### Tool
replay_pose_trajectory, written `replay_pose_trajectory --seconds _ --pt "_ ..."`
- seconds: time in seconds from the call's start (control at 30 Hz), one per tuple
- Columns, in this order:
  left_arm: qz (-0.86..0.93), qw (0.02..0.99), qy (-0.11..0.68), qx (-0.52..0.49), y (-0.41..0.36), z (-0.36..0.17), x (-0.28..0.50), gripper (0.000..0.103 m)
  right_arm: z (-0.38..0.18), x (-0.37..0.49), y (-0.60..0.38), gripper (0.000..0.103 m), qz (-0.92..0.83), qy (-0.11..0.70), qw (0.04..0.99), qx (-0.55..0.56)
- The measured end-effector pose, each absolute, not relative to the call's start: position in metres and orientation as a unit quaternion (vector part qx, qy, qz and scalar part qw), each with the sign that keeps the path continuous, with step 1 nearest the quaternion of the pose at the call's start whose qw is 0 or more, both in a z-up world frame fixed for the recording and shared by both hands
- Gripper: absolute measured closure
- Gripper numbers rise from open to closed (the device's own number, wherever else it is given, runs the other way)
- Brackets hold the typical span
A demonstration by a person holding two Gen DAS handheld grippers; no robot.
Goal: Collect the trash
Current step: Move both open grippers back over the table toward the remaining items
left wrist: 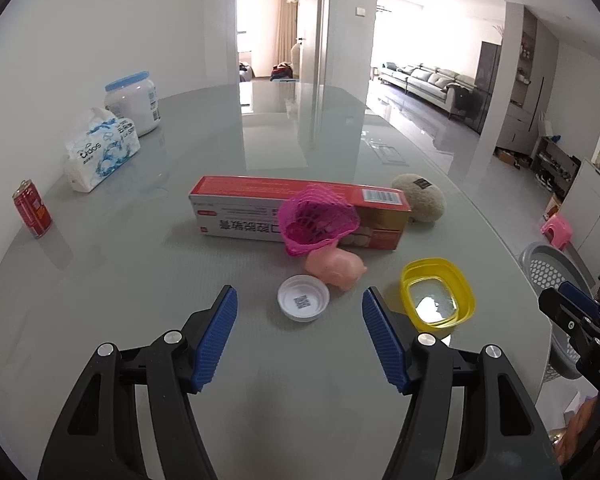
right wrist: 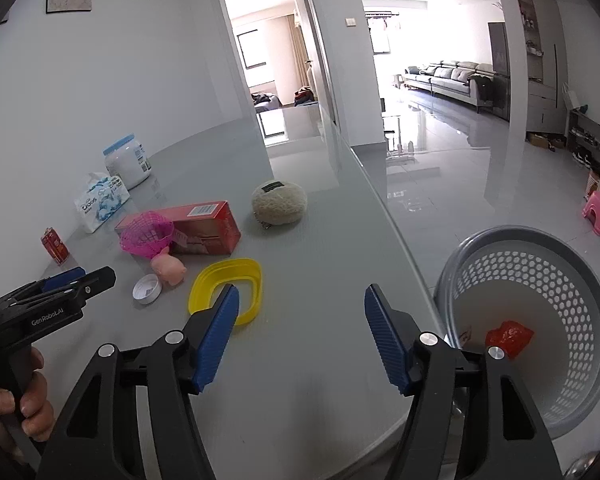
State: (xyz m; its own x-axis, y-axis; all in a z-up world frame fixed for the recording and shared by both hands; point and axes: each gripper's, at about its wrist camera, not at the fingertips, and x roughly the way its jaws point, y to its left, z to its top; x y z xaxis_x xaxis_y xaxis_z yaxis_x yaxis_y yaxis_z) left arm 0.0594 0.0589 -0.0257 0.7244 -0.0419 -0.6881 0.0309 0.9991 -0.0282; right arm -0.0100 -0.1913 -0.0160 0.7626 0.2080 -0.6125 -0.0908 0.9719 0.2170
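At the far left of the left wrist view a red can [left wrist: 32, 209] stands upright on the grey counter [left wrist: 140, 280], and above it, toward the upper left of the frame, lie a tissue pack [left wrist: 100, 152] and a white jar with a blue lid [left wrist: 134, 102], just beside each other. In the middle of the frame a long red and white box [left wrist: 260, 208] lies on its side, with a pink mesh net [left wrist: 318, 220] leaning against its front and a small pink pig toy [left wrist: 338, 270] just below the net. A white bottle cap [left wrist: 303, 298] lies open side up near the pig, ahead of the left gripper [left wrist: 299, 340], whose blue fingers [left wrist: 216, 340] are spread apart and hold nothing. Right of the cap sits a yellow lid [left wrist: 438, 292], and a beige round sponge [left wrist: 420, 198] rests behind the right end of the box. In the right wrist view the right gripper [right wrist: 302, 340] also stands released, its fingers [right wrist: 384, 344] apart over bare counter, the left one overlapping the yellow lid in the picture; whether it touches the lid cannot be told. At the lower right of that frame, beyond the counter's edge, stands a grey perforated trash basket [right wrist: 580, 280] with a crumpled red wrapper [right wrist: 510, 336] at its bottom. At the lower left a hand [right wrist: 16, 400] grips the left gripper's handle.
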Motion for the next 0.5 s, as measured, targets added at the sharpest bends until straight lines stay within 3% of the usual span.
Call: replay_pose_trajectory --seconds 0.5 --pt "0.01 0.926 0.375 -0.036 0.108 -0.038 0.071 0.036 -0.033 0.027 -0.134 0.033 0.107 0.385 0.916 0.047"
